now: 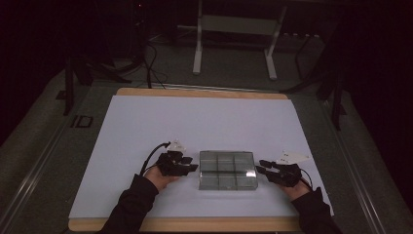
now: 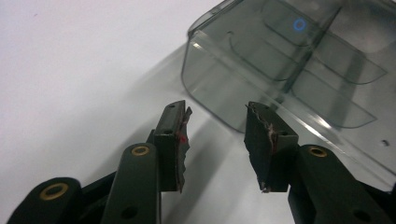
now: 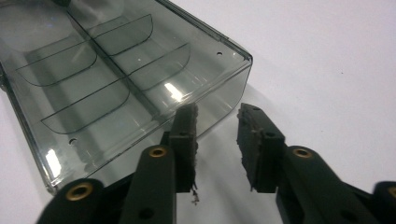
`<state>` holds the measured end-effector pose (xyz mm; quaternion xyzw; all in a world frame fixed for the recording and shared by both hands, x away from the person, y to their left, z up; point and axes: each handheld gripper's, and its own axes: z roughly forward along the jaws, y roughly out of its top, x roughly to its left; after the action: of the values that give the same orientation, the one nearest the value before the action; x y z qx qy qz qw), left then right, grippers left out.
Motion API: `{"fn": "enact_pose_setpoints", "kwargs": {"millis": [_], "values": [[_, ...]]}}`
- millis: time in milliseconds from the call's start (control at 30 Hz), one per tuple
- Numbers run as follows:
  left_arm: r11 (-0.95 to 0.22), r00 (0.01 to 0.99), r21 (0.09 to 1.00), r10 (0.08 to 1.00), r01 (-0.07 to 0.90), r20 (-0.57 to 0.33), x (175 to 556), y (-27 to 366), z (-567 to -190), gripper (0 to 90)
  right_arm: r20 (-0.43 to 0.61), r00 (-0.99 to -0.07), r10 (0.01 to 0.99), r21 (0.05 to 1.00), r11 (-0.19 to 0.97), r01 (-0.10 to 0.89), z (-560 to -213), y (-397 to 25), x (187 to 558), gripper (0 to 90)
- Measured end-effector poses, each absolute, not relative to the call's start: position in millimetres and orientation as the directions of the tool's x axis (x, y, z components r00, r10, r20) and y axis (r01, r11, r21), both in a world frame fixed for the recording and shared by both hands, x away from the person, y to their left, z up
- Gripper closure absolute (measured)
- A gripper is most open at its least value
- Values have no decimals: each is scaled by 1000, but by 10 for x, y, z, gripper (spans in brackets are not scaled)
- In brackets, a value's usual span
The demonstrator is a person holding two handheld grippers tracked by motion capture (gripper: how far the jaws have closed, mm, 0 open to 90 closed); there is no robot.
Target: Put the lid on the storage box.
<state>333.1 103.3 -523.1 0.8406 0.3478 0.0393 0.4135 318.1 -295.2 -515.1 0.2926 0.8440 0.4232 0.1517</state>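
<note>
Box: a smoky clear plastic organizer box (image 1: pixel 227 169), divided into compartments, lies between your grippers.
Left gripper (image 2: pixel 217 140): jaws parted, holding nothing.
Right gripper (image 3: pixel 217 144): jaws parted, holding nothing.

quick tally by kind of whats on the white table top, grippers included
clear divided plastic box: 1
left gripper: 1
right gripper: 1
total: 3

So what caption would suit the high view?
Two hand-held black grippers, left and right, flank a clear smoky plastic divided box on a white table.
</note>
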Motion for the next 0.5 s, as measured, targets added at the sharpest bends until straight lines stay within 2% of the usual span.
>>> {"fn": "enact_pose_setpoints", "kwargs": {"millis": [67, 100, 133, 233, 267, 300, 333, 367, 400, 500], "values": [[-412, 749, 726, 627, 551, -213, 3332, 1038, -5232, 495, -11, -782, 624, 803, 471, 365, -5153, -2956, 3185, 640], [-403, 740, 732, 642, 550, -202, 3338, 1060, -5226, 495, -10, -779, 626, 803, 469, 367, -5156, -2959, 3190, 623], [-390, 735, 739, 646, 549, -205, 3342, 1072, -5223, 425, -7, -776, 630, 805, 464, 369, -5157, -2973, 3202, 576], [-361, 737, 756, 635, 547, -230, 3355, 1132, -5212, 334, -11, -770, 638, 807, 460, 370, -5153, -2982, 3215, 480], [-354, 744, 765, 626, 538, -234, 3351, 1152, -5208, 269, -10, -765, 643, 808, 456, 373, -5151, -2984, 3215, 441], [-346, 738, 766, 632, 542, -236, 3352, 1159, -5206, 229, -19, -755, 655, 809, 453, 373, -5152, -2984, 3218, 370], [-343, 738, 766, 629, 544, -242, 3352, 1167, -5209, 227, -24, -750, 661, 811, 451, 371, -5154, -2985, 3221, 346], [-348, 745, 767, 621, 540, -243, 3348, 1170, -5212, 116, -36, -732, 680, 816, 443, 371, -5162, -2984, 3222, 268], [-353, 744, 764, 625, 540, -237, 3342, 1168, -5214, 116, -36, -732, 680, 816, 443, 371, -5162, -2984, 3222, 268], [-362, 733, 762, 648, 537, -208, 3329, 1156, -5230, 18, -43, -723, 690, 823, 434, 366, -5174, -2992, 3224, 184]]}}
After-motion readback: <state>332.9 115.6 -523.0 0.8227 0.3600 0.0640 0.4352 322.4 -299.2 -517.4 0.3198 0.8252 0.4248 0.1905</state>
